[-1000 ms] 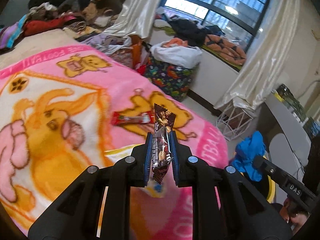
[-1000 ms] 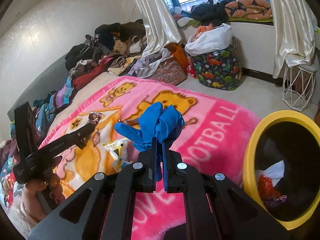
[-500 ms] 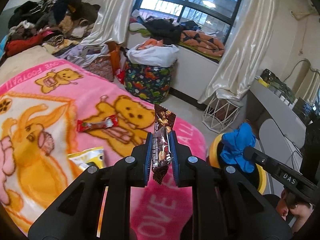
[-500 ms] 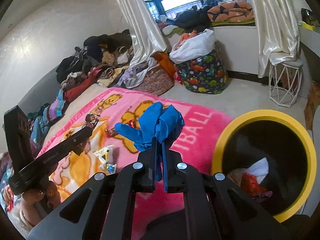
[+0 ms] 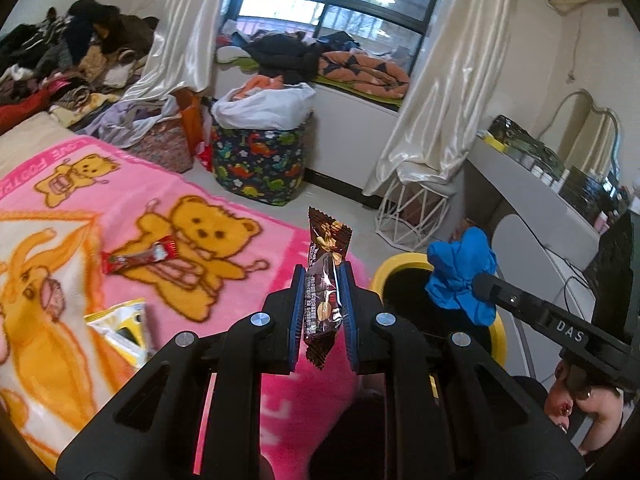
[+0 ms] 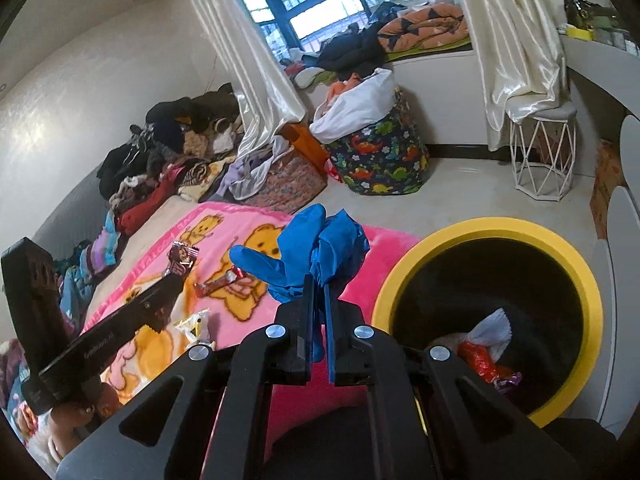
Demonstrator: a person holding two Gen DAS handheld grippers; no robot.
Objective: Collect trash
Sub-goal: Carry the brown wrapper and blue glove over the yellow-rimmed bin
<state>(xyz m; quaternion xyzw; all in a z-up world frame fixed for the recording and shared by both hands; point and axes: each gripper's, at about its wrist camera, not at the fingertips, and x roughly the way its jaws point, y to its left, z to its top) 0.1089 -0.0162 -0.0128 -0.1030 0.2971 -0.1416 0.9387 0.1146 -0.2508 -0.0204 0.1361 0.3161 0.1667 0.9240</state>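
Observation:
My left gripper (image 5: 322,280) is shut on a brown snack wrapper (image 5: 325,264), held upright above the pink blanket's edge; it also shows in the right wrist view (image 6: 181,259). My right gripper (image 6: 318,286) is shut on a crumpled blue glove (image 6: 316,248), which the left wrist view shows (image 5: 462,276) over the rim of the yellow bin (image 6: 424,252). The bin holds white and red trash (image 6: 486,340). A red wrapper (image 5: 138,260) and a yellow packet (image 5: 120,326) lie on the pink bear blanket (image 5: 248,224).
A dinosaur-print hamper (image 5: 260,168) and a white wire stool (image 5: 412,216) stand on the floor by the window. Piled clothes (image 5: 68,64) lie at the bed's far end. A white desk (image 5: 532,200) runs along the right.
Both grippers have swung right, away from the bed towards the yellow bin, still holding the wrapper and the glove. The bin now fills more of the right wrist view.

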